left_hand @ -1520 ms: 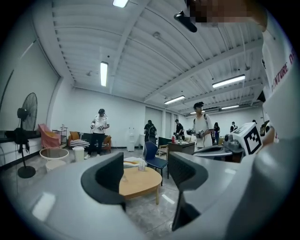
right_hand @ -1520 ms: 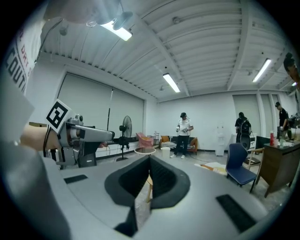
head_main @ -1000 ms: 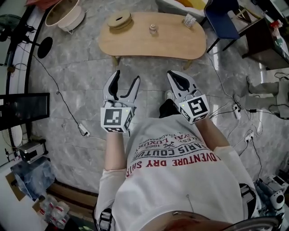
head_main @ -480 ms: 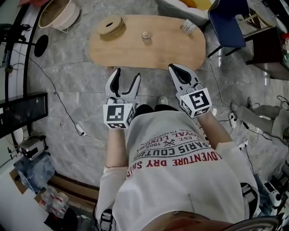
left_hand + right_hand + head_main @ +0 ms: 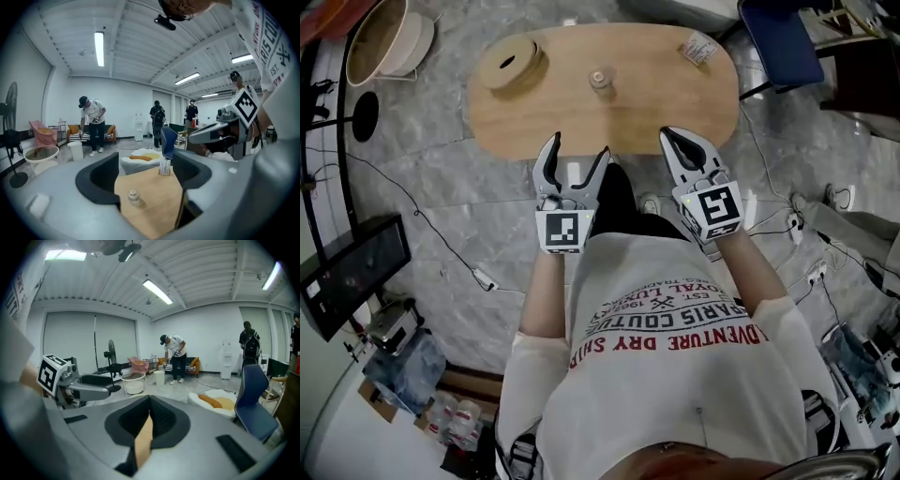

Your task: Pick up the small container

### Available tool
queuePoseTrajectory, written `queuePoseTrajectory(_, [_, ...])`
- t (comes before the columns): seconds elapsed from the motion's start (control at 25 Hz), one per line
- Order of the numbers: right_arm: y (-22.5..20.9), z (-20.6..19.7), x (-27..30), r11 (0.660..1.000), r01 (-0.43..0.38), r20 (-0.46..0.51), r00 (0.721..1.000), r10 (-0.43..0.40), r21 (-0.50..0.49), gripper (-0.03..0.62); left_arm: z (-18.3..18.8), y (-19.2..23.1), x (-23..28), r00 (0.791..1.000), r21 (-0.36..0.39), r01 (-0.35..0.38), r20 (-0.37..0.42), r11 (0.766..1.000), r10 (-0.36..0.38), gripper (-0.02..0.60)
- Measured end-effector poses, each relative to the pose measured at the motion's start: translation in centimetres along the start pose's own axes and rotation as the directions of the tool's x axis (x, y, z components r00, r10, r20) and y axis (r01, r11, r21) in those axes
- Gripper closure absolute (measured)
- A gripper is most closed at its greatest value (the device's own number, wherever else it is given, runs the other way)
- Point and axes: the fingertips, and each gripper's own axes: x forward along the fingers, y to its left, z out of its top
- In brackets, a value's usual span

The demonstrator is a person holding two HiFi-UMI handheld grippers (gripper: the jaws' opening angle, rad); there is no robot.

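The small container (image 5: 600,80), a little clear jar with a pale lid, stands upright in the middle of the oval wooden table (image 5: 675,103). In the left gripper view the small container (image 5: 133,197) shows ahead between the jaws, still some way off. My left gripper (image 5: 575,153) hovers at the table's near edge, its jaws opening with nothing between them. My right gripper (image 5: 677,141) is beside it over the same edge, shut and empty. Only a sliver of tabletop (image 5: 143,441) shows through the right gripper's (image 5: 149,404) closed jaws.
A round wooden disc (image 5: 508,66) lies on the table's left end and a small printed box (image 5: 699,47) at its far right. A blue chair (image 5: 778,47) stands beyond the right end, a round white basket (image 5: 384,47) at the far left. Cables trail over the grey floor.
The person has stepped toward the table, so both grippers now reach its near edge. The left jaws have spread wider; the right jaws stay closed.
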Motion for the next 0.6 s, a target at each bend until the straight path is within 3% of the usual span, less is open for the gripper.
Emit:
queuePoseTrajectory(0.08, [-0.9,-1.0,2.3,0.999,0.02,-0.027,0.999,-0.019,0.026,0.586,-2.0,1.4,2.3,0.998,0.017,0.039,-0.043,0.999,-0.038,0.23])
queuePoseTrajectory(0.2, [-2.2,-3.3,6.1,0.997,0.032,-0.068,0.997,-0.027,0.067,0.586,-6.2,2.9,5.8,0.987,-0.025,0.097,-0.124,0.995,-0.1,0.227])
queuePoseTrajectory(0.4, [-5.8,-7.7,13.2,0.992,0.073,-0.102,0.993,-0.062,0.105,0.586,-13.4,4.7,12.4,0.968,-0.066,0.163,-0.181,0.984,-0.172,0.224])
queuePoseTrajectory(0.6, [-6.9,-12.9,17.3,0.98,0.101,-0.15,0.986,-0.075,0.171,0.586,-20.9,5.2,16.6,0.947,-0.114,0.16,-0.261,0.98,-0.185,0.213])
